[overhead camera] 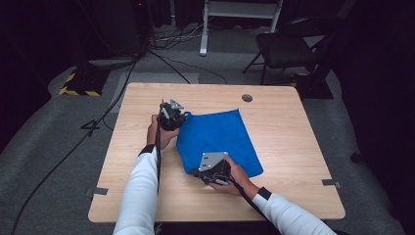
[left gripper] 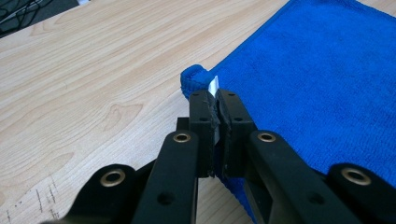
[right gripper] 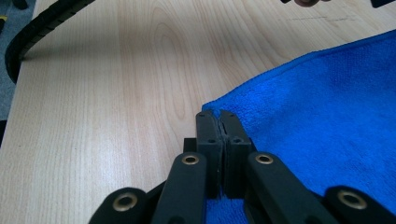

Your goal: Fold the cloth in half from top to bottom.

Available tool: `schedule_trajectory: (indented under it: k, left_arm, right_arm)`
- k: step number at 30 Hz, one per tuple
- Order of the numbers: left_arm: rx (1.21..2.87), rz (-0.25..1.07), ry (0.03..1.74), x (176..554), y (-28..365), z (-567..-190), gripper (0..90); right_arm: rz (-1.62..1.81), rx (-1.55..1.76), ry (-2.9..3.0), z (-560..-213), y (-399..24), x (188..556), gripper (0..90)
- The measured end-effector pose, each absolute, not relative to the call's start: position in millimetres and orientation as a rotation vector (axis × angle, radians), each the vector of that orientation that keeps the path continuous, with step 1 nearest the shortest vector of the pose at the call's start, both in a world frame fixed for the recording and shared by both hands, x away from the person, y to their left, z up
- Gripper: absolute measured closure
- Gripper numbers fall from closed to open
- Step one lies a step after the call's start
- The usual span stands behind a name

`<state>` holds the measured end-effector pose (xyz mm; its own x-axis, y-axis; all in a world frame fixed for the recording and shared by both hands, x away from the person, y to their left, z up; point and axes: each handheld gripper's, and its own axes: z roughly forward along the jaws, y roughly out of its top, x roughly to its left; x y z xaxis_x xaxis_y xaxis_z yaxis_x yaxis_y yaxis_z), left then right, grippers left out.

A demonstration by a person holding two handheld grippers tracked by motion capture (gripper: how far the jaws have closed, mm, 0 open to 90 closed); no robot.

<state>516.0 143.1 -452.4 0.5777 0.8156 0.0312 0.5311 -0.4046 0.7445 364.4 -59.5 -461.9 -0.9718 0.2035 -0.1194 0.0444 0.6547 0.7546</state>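
A blue towel (overhead camera: 220,137) lies flat on the wooden table (overhead camera: 288,127). My left gripper (overhead camera: 182,117) sits at the towel's far left corner. In the left gripper view its jaws (left gripper: 215,97) are shut on that corner, and a small bunch of the blue towel (left gripper: 327,70) and a white tag (left gripper: 214,86) stick out past the tips. My right gripper (overhead camera: 195,172) is at the near left corner. In the right gripper view it (right gripper: 217,115) is shut on the edge of the towel (right gripper: 336,107), low against the tabletop.
A round cable hole (overhead camera: 247,98) sits in the table behind the towel. Bare wood extends to the right and along the near edge. A black cable (right gripper: 37,23) curves over the table's edge. On the floor beyond stand a dark chair (overhead camera: 288,46) and cables (overhead camera: 171,36).
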Motion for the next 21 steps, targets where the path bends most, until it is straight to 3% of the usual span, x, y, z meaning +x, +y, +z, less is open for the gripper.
schedule_trajectory:
  k: [21]
  left_arm:
    - [2.111,0.53,1.037,524,118,-439,85.2]
  right_arm:
    - [1.234,0.289,2.615,-447,-99,368,88.9]
